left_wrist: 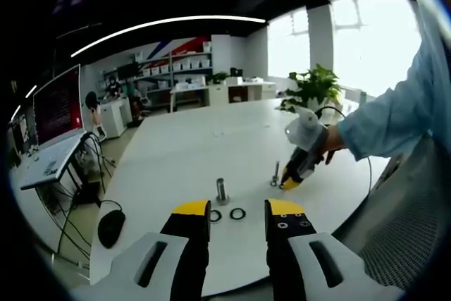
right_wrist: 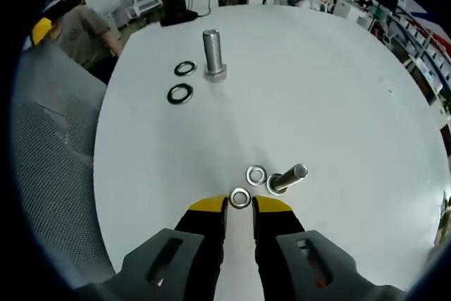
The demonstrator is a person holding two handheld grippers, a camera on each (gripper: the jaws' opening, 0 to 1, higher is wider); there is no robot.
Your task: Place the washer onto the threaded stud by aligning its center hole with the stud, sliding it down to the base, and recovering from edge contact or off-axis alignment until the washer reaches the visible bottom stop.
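Observation:
In the right gripper view my right gripper (right_wrist: 240, 204) points down at the white table (right_wrist: 338, 82). Its jaws stand a narrow gap apart, and a small silver washer (right_wrist: 240, 198) lies flat right at the tips, a sliver of table showing on each side. A second silver washer (right_wrist: 256, 174) lies beside a small threaded stud (right_wrist: 287, 178). In the left gripper view my left gripper (left_wrist: 238, 209) is open and holds nothing. It hovers near a larger stud (left_wrist: 222, 190) and two dark washers (left_wrist: 237, 213). The right gripper (left_wrist: 292, 177) touches the table by the small stud (left_wrist: 275, 174).
The larger stud (right_wrist: 213, 53) and dark washers (right_wrist: 180, 94) stand farther along the table. A mesh chair (right_wrist: 49, 174) sits at the table's edge. A potted plant (left_wrist: 313, 88) stands at the far end, with a desk and monitor (left_wrist: 58, 107) off to the left.

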